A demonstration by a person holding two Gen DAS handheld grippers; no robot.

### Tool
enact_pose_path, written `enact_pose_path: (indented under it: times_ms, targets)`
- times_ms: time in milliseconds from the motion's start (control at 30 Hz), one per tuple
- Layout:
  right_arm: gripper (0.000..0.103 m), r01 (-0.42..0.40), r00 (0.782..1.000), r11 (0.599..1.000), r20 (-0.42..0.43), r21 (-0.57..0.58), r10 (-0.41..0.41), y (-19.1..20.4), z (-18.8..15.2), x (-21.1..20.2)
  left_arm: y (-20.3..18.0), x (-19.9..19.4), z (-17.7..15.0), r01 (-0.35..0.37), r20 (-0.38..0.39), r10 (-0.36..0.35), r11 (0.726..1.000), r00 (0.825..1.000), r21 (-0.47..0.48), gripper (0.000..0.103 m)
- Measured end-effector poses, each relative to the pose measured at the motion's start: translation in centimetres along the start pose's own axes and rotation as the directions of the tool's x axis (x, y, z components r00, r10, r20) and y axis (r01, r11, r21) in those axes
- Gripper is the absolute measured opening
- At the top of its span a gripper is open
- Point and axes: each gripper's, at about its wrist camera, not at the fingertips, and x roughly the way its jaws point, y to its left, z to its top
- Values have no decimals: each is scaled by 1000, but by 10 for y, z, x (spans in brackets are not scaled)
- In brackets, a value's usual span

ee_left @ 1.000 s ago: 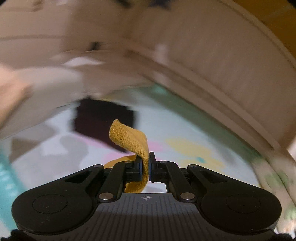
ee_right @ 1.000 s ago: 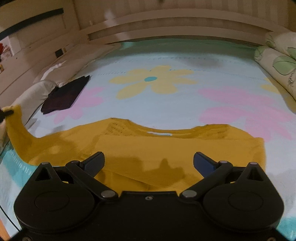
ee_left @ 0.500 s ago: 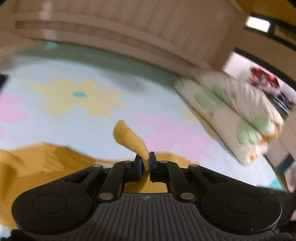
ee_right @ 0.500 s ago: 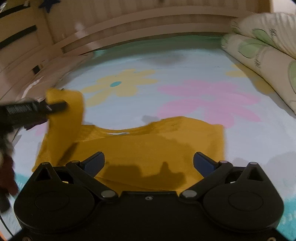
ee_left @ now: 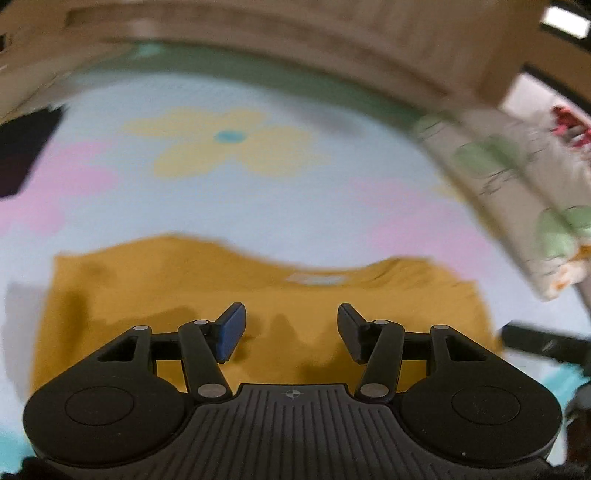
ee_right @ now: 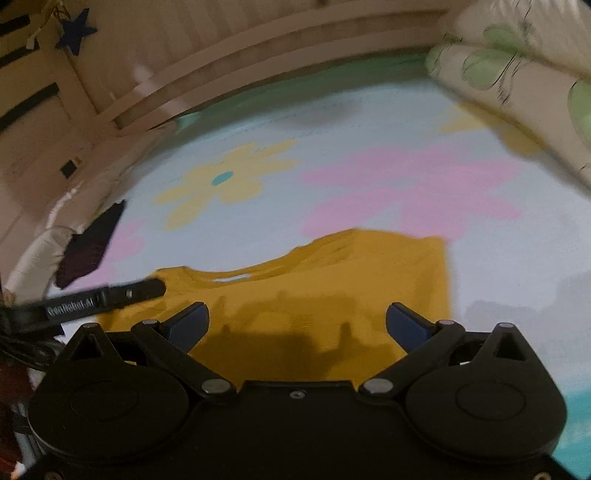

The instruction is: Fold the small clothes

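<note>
A mustard-yellow knit top (ee_left: 177,291) lies flat on the flowered bed sheet, both sides folded in, its white neck label (ee_left: 317,277) toward the far side. It also shows in the right wrist view (ee_right: 332,295). My left gripper (ee_left: 291,328) is open and empty, just above the top's middle. My right gripper (ee_right: 297,321) is open and empty over the top's near edge. The left gripper's finger (ee_right: 110,297) reaches in from the left in the right wrist view.
The pale blue sheet (ee_right: 258,129) has yellow and pink flowers. A dark folded garment (ee_right: 90,245) lies at the far left edge. Floral pillows (ee_right: 517,70) lie at the right. A wooden headboard (ee_left: 258,33) runs along the far side.
My left gripper carried the yellow sleeve across over the top, then opened and let it go. The sleeve now lies folded on the top. My right gripper stayed open.
</note>
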Motion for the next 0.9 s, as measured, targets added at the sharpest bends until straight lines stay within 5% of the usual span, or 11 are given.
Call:
enact_pose_path:
  times_ms: [100,267,533,600,667,733,900]
  targets:
    - [102,-41,998,997,-38,63,44,-1,-2,18,23,4,-6,-29,-44,29,1000,999,-9,53]
    - [86,-22,995,994,-96,111,33,-4,-7,43,44,19,-17,-42,-140,41,999,989,-7,53]
    - [74,21,987,995,-160,100,-4,-6,-23,65,52,12,-16,-32,-104,30,999,994,-18,53]
    - [66,21,988,997,-154,80,-9,-3,-23,64,58,1,-10,-70,-56,68,997,996,-24,53]
    - [34,21,987,997,-159,71,-9,-2,-24,65,69,-13,-3,-89,3,90,994,996,-65,53]
    - [16,16,986,998,-165,61,-6,1,-24,67,85,-26,3,-111,45,117,987,992,-120,54]
    - [13,9,995,998,-100,-64,-16,27,-13,51,128,-51,5,-209,77,230,955,970,-212,54]
